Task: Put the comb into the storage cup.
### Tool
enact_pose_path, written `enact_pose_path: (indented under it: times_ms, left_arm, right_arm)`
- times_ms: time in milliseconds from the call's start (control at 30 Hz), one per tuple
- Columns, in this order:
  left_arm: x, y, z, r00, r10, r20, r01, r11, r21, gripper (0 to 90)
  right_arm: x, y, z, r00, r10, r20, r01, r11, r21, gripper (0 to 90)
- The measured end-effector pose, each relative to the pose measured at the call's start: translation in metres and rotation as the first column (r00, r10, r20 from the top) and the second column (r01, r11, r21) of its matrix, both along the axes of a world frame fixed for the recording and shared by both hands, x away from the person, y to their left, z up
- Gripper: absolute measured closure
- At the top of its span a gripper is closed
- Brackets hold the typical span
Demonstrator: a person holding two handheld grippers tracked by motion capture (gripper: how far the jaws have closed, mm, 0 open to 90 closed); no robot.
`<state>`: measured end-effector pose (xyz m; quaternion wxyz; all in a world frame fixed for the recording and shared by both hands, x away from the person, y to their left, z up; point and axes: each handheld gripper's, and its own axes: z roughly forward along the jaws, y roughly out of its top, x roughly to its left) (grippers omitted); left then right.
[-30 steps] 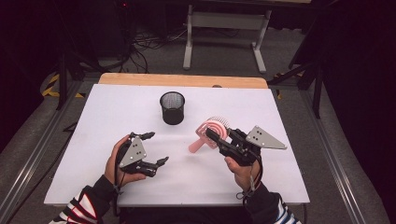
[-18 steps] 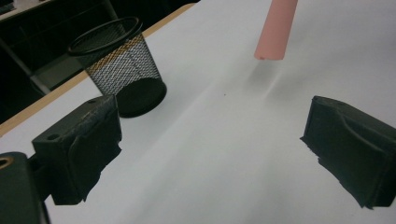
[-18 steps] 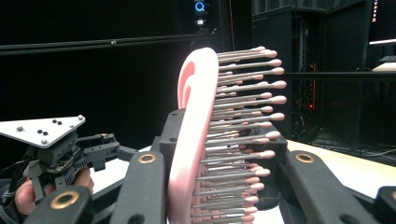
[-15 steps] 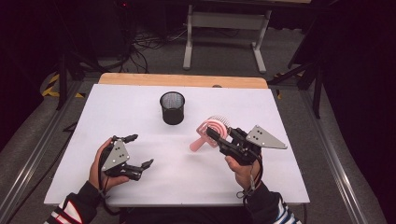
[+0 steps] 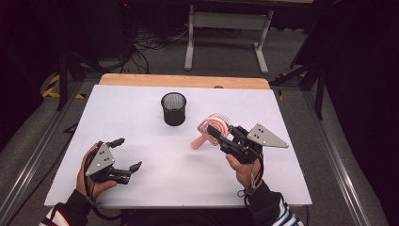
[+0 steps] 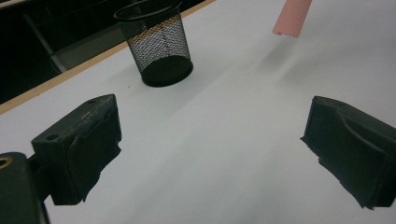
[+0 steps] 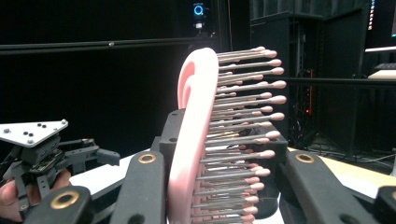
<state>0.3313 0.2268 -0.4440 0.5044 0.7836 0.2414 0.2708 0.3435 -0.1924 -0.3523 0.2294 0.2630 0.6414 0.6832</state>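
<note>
Pink hairbrush clamped in right tool, held above the worktop right of centre, handle slanting down-left, bristled head up. In right gripper view brush sits edge-on between the jaws, bristles pointing sideways. Black mesh cup upright, near, toward the far edge; likely destination. To seat well: tip handle straight down over the cup mouth, lower until handle bottoms, then release. Left tool near the front-left, jaws just widened, wide apart, nothing between.

Hard to read: exact pad contact on brush, hidden behind head. Handle tip cut off in left gripper view.
</note>
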Motion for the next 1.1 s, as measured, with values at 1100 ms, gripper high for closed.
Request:
enact_pose_path:
  times_ms: [1100]
  left_arm:
    - [-0.003, 0.017, -0.003, 0.9990, 0.042, -0.014, -0.042, 0.9991, -0.008, 4.4]
  right_arm:
    - [0.032, 0.017, 0.038, 0.9948, -0.045, 0.091, 0.044, 0.999, 0.010, 64.1]
